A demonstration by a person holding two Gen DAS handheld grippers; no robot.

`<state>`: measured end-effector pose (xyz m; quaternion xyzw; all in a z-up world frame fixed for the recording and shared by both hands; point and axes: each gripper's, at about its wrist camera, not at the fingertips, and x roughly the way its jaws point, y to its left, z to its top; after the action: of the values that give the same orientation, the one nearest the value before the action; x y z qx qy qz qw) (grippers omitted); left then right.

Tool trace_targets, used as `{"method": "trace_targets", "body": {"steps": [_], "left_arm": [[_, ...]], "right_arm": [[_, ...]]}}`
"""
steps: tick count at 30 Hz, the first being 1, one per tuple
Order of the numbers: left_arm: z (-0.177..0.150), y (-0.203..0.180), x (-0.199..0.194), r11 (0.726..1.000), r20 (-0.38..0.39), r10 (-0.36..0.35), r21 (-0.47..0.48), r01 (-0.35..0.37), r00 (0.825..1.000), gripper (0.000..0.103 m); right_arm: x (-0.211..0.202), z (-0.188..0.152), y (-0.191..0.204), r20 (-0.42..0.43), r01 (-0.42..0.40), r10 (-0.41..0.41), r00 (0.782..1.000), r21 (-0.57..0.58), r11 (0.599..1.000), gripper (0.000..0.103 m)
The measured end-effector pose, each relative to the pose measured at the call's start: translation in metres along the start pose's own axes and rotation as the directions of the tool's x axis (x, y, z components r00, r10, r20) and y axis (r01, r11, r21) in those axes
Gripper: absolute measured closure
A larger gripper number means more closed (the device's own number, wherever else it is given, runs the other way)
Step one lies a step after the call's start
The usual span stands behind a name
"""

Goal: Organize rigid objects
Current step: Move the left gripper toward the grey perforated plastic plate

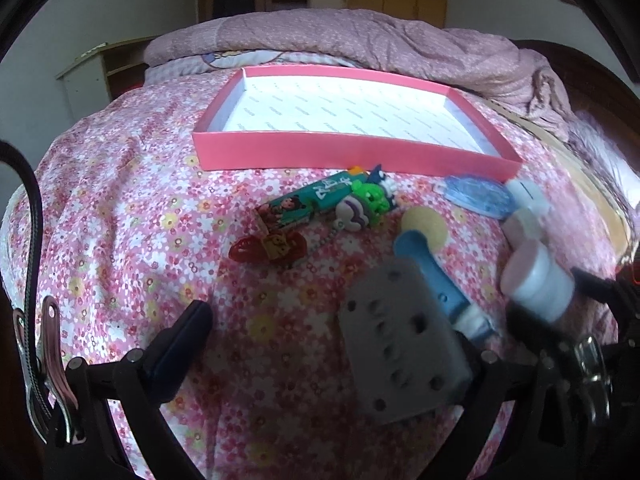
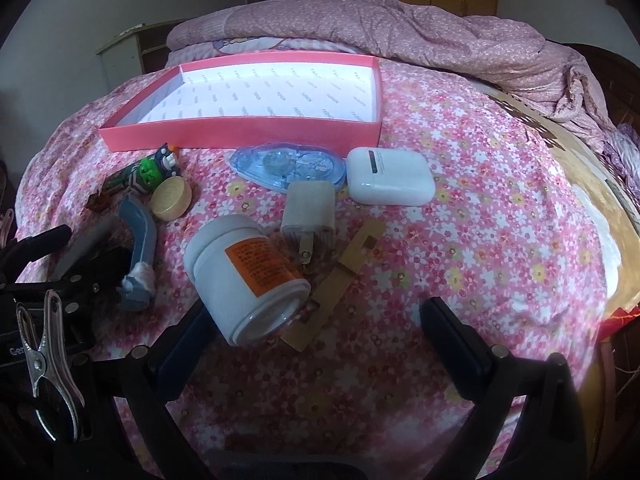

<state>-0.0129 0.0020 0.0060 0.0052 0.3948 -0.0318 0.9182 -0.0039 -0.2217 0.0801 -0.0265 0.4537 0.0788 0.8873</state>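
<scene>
A shallow pink box (image 1: 352,148) (image 2: 240,130) with a white printed floor stands empty on the floral bedspread. In front of it lie a green carton (image 1: 320,196), toy keychains (image 1: 368,204), a red heart clip (image 1: 268,248), a wooden disc (image 1: 428,224) (image 2: 172,198) and a blue-handled tool (image 1: 432,280) (image 2: 138,248). My left gripper (image 1: 296,320) is open over bare cloth, the blue tool just right of its grey pad (image 1: 400,340). My right gripper (image 2: 320,328) is open, and a lying white bottle (image 2: 244,276) (image 1: 536,280) rests against its left finger.
A blue correction-tape dispenser (image 2: 288,166), a white earbuds case (image 2: 388,176), a plug adapter (image 2: 308,216) and a wooden clip (image 2: 340,276) lie right of centre. A rumpled pink quilt (image 2: 440,36) is heaped behind the box. The bed's edge (image 2: 592,208) curves along the right.
</scene>
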Motion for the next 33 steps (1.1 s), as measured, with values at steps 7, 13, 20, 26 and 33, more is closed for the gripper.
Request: {"method": "trace_targets", "body": {"steps": [7, 13, 20, 26, 33], "left_arm": [[0.000, 0.001, -0.011, 0.999, -0.020, -0.047, 0.022, 0.047, 0.999, 0.002], [0.002, 0.000, -0.022, 0.997, -0.019, -0.078, 0.017, 0.078, 0.997, 0.002], [0.001, -0.013, -0.042, 0.995, 0.031, -0.080, 0.066, 0.078, 0.996, 0.002], [-0.008, -0.016, -0.053, 0.991, 0.039, -0.081, 0.106, 0.077, 0.996, 0.002], [-0.016, -0.005, -0.059, 0.993, 0.039, -0.057, 0.106, 0.052, 0.998, 0.002]], "right_arm": [[-0.009, 0.000, 0.004, -0.007, -0.029, 0.029, 1.000, -0.016, 0.999, 0.003], [-0.023, -0.001, 0.008, 0.020, -0.070, 0.071, 0.997, -0.034, 0.997, 0.003], [-0.033, -0.002, -0.001, 0.049, -0.071, 0.072, 0.996, -0.016, 0.997, 0.003], [-0.036, -0.002, -0.011, 0.041, -0.080, 0.079, 0.996, 0.010, 0.997, 0.004], [-0.044, -0.006, -0.015, 0.035, -0.093, 0.093, 0.995, 0.010, 0.996, 0.007]]}}
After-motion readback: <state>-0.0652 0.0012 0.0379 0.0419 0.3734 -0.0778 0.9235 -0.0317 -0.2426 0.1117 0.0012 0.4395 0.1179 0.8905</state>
